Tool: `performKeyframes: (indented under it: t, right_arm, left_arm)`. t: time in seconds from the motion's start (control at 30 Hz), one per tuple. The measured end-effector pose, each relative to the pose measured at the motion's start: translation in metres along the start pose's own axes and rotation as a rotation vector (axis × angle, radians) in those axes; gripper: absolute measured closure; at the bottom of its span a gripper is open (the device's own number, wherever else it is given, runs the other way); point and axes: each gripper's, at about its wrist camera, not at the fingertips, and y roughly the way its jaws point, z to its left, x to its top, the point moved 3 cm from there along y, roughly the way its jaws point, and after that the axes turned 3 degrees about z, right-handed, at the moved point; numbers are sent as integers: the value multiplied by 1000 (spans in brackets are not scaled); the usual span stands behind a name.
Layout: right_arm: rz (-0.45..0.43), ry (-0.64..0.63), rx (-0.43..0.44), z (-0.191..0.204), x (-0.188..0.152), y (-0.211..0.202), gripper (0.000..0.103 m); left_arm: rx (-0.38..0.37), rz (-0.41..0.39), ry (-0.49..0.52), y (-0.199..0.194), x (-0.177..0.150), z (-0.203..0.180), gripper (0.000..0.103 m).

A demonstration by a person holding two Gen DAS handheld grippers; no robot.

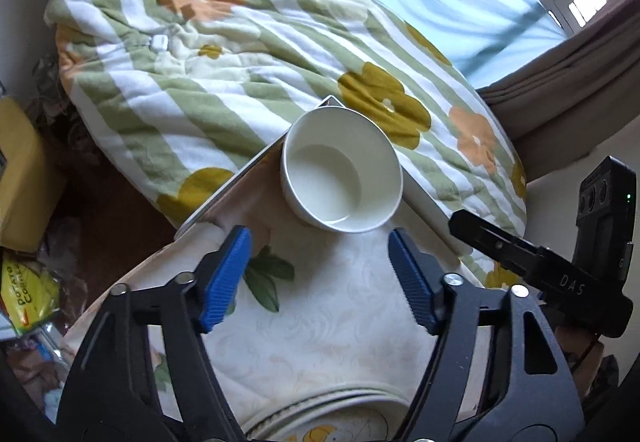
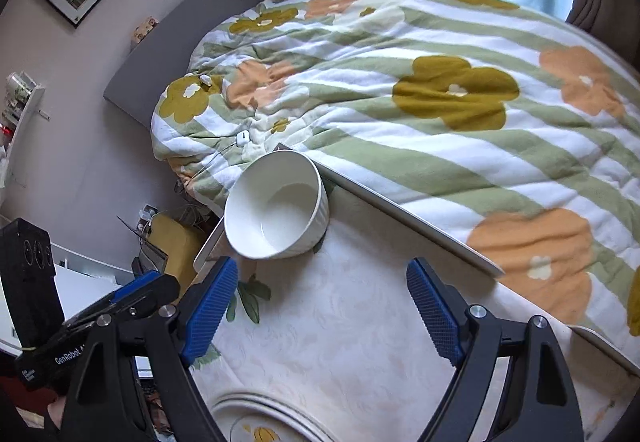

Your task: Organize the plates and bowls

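Bedside table: white bowl just ahead of both tongs, released, empty.

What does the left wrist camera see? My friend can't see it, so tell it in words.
An empty white bowl sits at the far corner of a small table beside a flowery blanket. The left gripper hovers open near it, holding nothing, and a plate lies at the bottom edge.
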Motion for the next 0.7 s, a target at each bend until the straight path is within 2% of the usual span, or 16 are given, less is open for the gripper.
performKeyframes:
  t: [0.03, 0.07, 0.27, 0.33, 0.43, 0.47, 0.7]
  right_arm:
    - [22, 11, 17, -2, 5, 16, 32]
    - [34, 16, 25, -1, 9, 27, 37]
    - [54, 11, 37, -1, 25, 68, 53]
    - [56, 13, 38, 0, 28, 75, 58]
    - [69, 2, 31, 3, 29, 85, 78]
    - [72, -6, 22, 3, 29, 88, 81]
    - [43, -45, -18, 6, 25, 86, 84]
  left_arm:
    - [-1, 10, -8, 11, 5, 2, 52]
    - [-5, 22, -13, 22, 11, 5, 54]
    - [7, 54, -20, 64, 29, 18, 69]
    - [18, 55, -22, 71, 31, 22, 79]
    - [9, 54, -15, 76, 32, 23, 84]
    - [15, 49, -4, 77, 33, 22, 84]
    - [66, 31, 65, 74, 32, 13, 85]
